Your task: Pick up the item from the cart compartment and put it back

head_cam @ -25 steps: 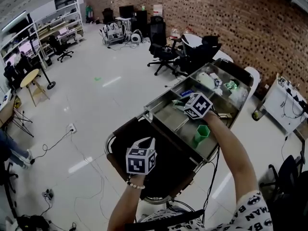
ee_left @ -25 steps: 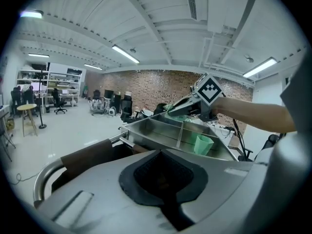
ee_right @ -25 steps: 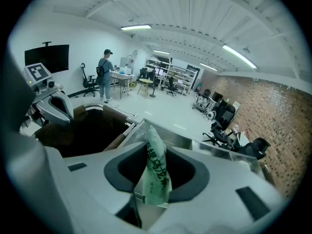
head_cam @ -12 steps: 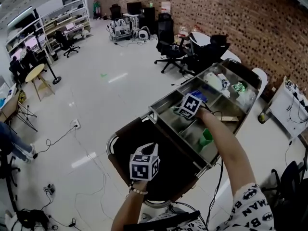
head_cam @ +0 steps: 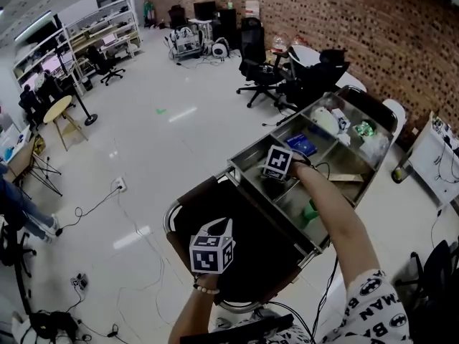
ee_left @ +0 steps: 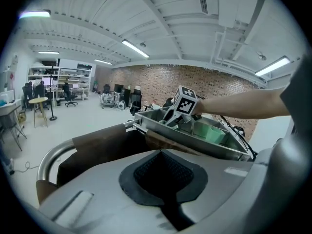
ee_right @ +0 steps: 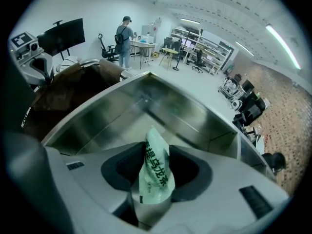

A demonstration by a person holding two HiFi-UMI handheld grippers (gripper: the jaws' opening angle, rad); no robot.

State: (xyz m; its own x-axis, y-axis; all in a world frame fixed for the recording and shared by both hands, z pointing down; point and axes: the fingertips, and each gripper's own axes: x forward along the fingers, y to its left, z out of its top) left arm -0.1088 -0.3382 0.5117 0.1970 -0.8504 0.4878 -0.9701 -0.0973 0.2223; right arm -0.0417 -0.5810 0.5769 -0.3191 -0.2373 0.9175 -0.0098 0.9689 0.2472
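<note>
A green-and-white packet [ee_right: 155,172] with printed characters stands between the pads of my right gripper [ee_right: 157,184]. The jaws have just been opening, and the packet is still caught in the narrow gap. That gripper [head_cam: 270,174] points steeply down into an otherwise bare steel compartment [ee_right: 122,116] at the near left end of the cart's tray [head_cam: 247,160]; its fingertips are hidden under its marker cube in the head view. My left gripper [head_cam: 224,226] hovers shut with nothing in it over the cart's dark brown front part [head_cam: 251,253].
A green cup [head_cam: 310,210] sits in the compartment to the right of my right arm. A blue item [head_cam: 301,145] and white and green things fill the far compartments. Office chairs [head_cam: 262,74] stand beyond the cart. A person [ee_right: 124,40] stands far off.
My right gripper has come down and toward the left into the near left compartment with the packet. My left gripper has sunk slightly.
</note>
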